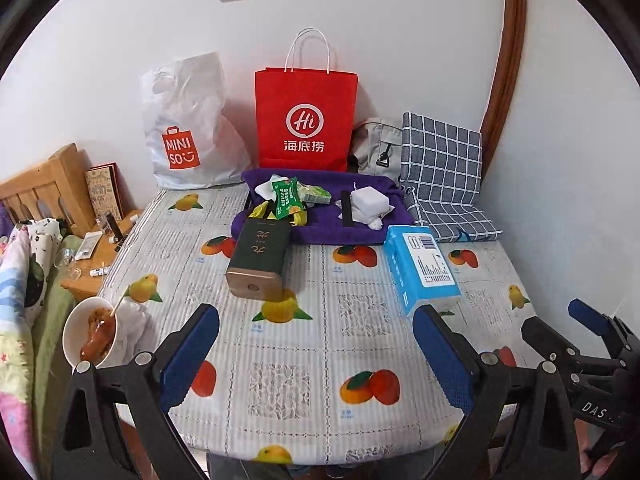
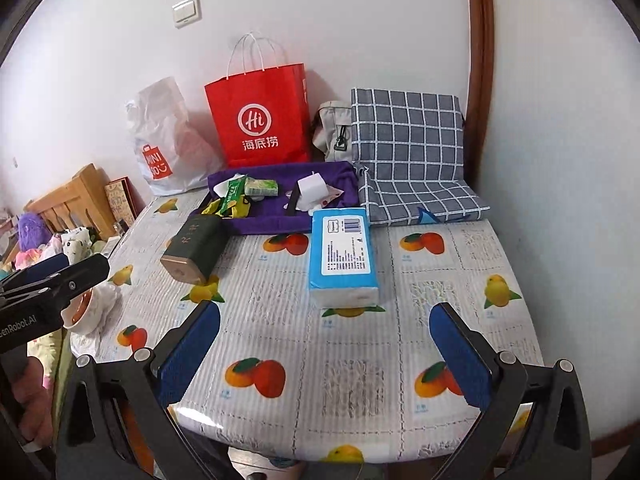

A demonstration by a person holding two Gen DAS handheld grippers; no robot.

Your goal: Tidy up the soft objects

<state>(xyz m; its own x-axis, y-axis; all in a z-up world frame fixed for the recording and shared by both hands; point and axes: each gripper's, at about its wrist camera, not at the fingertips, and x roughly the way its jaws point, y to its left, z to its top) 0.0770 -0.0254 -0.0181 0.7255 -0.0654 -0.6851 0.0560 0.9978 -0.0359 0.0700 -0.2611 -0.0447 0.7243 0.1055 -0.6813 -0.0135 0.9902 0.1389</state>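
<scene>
A blue tissue pack [image 1: 422, 268] [image 2: 344, 254] lies on the fruit-print tablecloth [image 1: 280, 360] [image 2: 360, 380]. Behind it a purple towel [image 1: 360, 232] [image 2: 264, 220] carries snack packets [image 1: 288, 198] [image 2: 260, 187] and a white block [image 1: 370, 198] [image 2: 312, 188]. A grey checked cushion [image 1: 444, 168] [image 2: 408, 148] leans at the back right. My left gripper [image 1: 316, 344] is open and empty over the front of the table. My right gripper [image 2: 326, 344] is open and empty, just short of the tissue pack. Each gripper shows at the edge of the other's view.
A dark green tin [image 1: 260, 260] [image 2: 196, 248] lies left of the tissue pack. A red paper bag [image 1: 306, 116] [image 2: 260, 116], a white Miniso bag [image 1: 188, 128] [image 2: 168, 136] and a grey bag [image 1: 376, 148] [image 2: 332, 128] stand along the wall. A bowl of food [image 1: 92, 332] [image 2: 86, 312] sits at the table's left edge.
</scene>
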